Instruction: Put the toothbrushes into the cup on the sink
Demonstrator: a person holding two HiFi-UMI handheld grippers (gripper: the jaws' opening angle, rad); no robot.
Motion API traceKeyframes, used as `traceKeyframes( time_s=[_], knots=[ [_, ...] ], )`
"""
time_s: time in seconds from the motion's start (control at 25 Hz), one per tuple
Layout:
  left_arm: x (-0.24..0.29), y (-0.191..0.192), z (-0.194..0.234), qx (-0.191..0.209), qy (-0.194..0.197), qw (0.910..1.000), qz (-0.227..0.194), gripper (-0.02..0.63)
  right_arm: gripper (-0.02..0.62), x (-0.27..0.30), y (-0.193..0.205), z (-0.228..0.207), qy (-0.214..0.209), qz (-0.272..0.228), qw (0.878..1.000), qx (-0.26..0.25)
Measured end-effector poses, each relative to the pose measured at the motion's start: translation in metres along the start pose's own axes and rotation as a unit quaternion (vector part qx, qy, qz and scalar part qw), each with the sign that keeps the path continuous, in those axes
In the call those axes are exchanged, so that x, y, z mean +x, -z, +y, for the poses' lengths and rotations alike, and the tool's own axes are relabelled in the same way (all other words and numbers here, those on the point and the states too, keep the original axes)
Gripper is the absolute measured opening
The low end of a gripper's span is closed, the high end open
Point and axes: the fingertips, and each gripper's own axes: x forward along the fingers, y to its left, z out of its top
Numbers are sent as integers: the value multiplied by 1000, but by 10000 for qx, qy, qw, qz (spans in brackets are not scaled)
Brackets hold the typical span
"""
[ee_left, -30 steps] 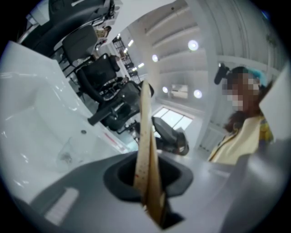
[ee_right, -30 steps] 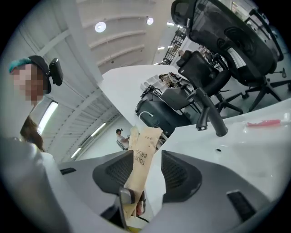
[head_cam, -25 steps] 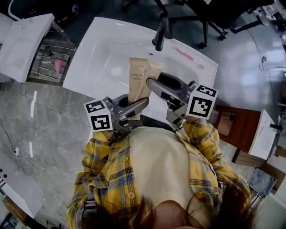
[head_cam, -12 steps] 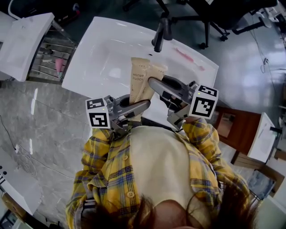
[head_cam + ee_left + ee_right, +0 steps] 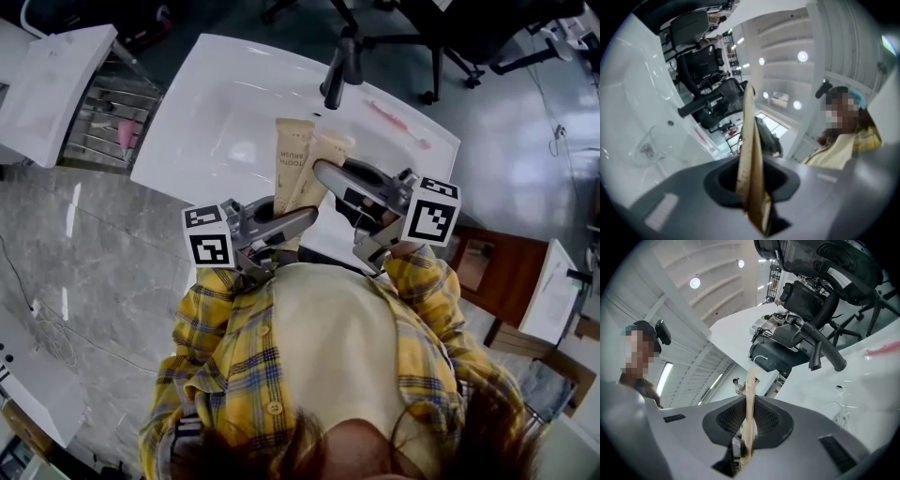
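Note:
A tan paper toothbrush packet [image 5: 292,167] stands upright over the white sink [image 5: 211,112], with a second tan piece [image 5: 324,150] leaning beside it. I cannot tell whether they are one packet. My left gripper [image 5: 298,219] pinches the lower end [image 5: 751,154]; its jaws are opening with the paper still between them. My right gripper [image 5: 325,172] is closing on the thin tan edge [image 5: 750,399]. A clear glass cup [image 5: 647,149] stands on the sink, also seen in the right gripper view [image 5: 836,414]. A pink toothbrush [image 5: 398,120] lies on the sink's far rim.
A dark faucet [image 5: 339,64] rises at the back of the sink. A wire rack [image 5: 112,117] with a pink item stands to the left, and office chairs [image 5: 441,28] stand behind. A wooden stool [image 5: 487,262] is at the right. The floor is grey marble.
The right gripper's jaws have drawn in onto the tan paper. Both grippers and the packet have shifted slightly to the right.

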Motion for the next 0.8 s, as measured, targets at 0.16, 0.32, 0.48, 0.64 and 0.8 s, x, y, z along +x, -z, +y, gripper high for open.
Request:
traceKeyframes(
  time_s=[0.16,0.32,0.48,0.64,0.8],
  knots=[
    [-1,-2,0,9,-28,9999,-115,72,44,-1,-1,1,-12,-10,10000,33],
    [-4,-6,0,-55,-47,9995,-305,73,43,-4,-2,-1,-12,-56,9999,101],
    [-4,-8,-1,-67,-67,9992,-391,72,41,-7,-4,0,-6,-68,9999,129],
    [-5,-10,2,-15,-152,9988,-459,74,41,-11,-7,-3,45,-94,9998,183],
    [-12,-15,5,-61,-257,9975,-657,72,40,-21,-19,-6,93,-253,9995,181]
  ],
)
